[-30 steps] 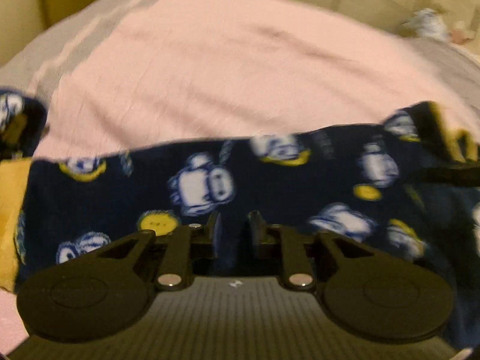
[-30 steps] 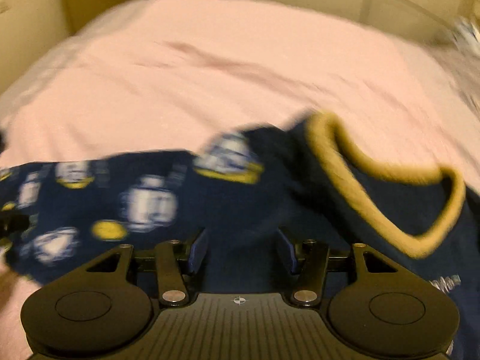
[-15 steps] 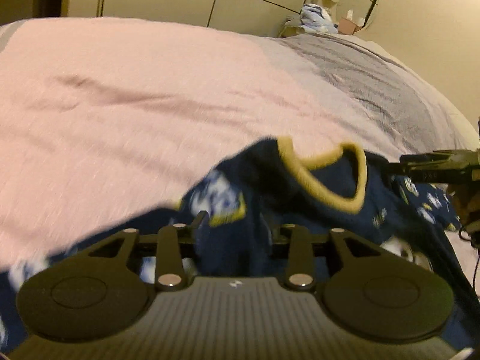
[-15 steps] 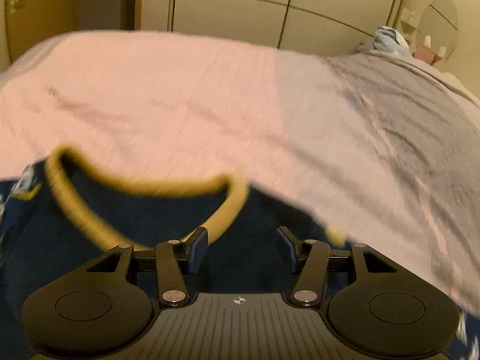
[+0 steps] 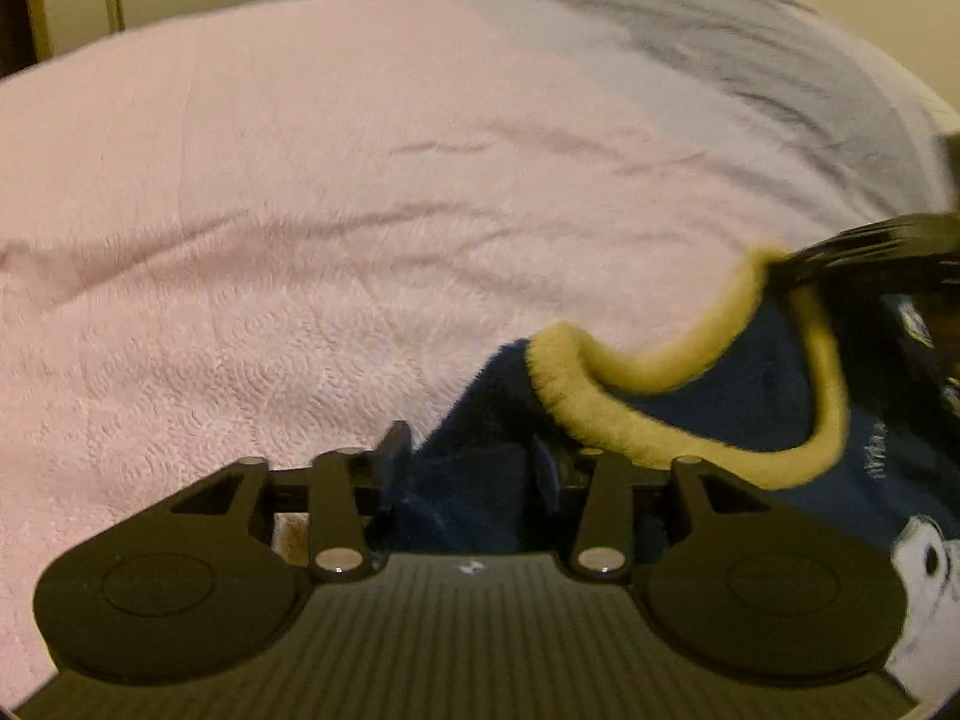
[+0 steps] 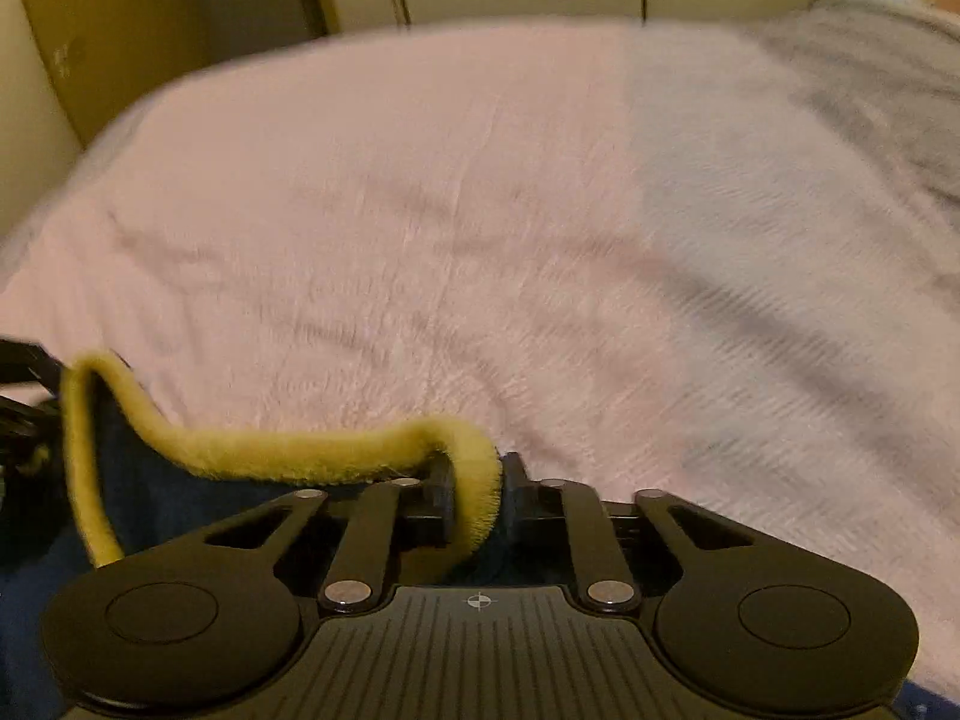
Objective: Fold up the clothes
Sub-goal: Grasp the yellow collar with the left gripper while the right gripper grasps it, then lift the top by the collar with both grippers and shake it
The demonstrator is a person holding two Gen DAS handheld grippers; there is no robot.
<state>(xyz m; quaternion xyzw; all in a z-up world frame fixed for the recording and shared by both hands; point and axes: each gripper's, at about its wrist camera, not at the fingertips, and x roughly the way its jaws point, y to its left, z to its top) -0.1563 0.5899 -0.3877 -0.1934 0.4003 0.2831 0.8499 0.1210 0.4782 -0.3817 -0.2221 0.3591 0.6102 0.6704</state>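
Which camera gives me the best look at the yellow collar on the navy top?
The left wrist view. There the yellow collar shows as a nearly whole loop on the navy top, with the right gripper at its far end. The right wrist view shows only one strip of the collar, its end pinched in the right gripper.

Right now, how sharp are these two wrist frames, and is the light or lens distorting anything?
Left wrist view: dim, warm yellowish light; the pink blanket bulges from fisheye distortion; the top's yellow collar is fairly sharp, while the right gripper at the edge is smeared. Right wrist view: stronger motion blur streaks the blanket's grey part; the collar at the right gripper's own fingers stays crisp.
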